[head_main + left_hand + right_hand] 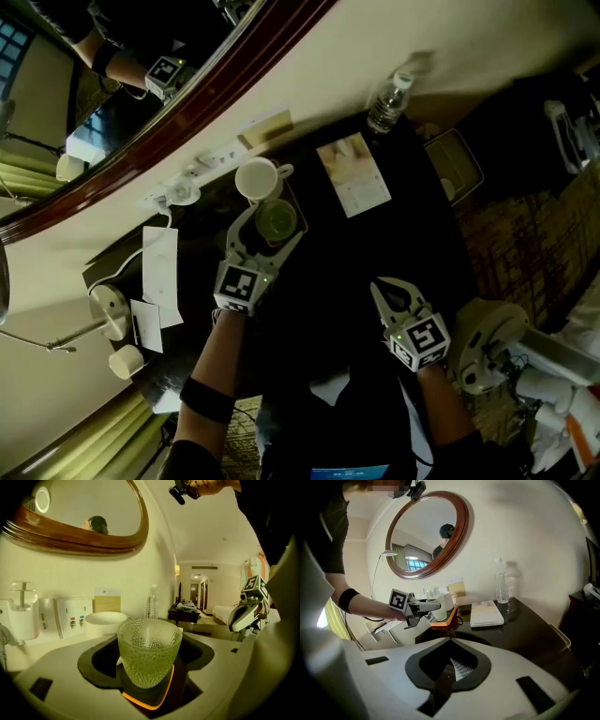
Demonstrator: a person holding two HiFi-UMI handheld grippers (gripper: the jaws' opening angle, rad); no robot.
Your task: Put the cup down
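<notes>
A green dimpled glass cup (277, 223) (149, 651) (439, 613) stands upright on a small dark tray with an orange rim (146, 705) (450, 618). My left gripper (270, 214) (429, 605) reaches over the tray with its jaws on either side of the cup. It is open, and the left gripper view shows a dark gap on each side of the glass. My right gripper (390, 287) (450, 641) hovers shut and empty over the dark table (412, 234), nearer to me and to the right of the tray.
A white mug (258, 178) (449, 599) stands just behind the cup. A white booklet (353, 173) and a water bottle (387, 101) lie further right by the wall. Papers (159, 267), cables and wall sockets (70, 618) are at the left. A wood-framed mirror (461, 531) hangs above.
</notes>
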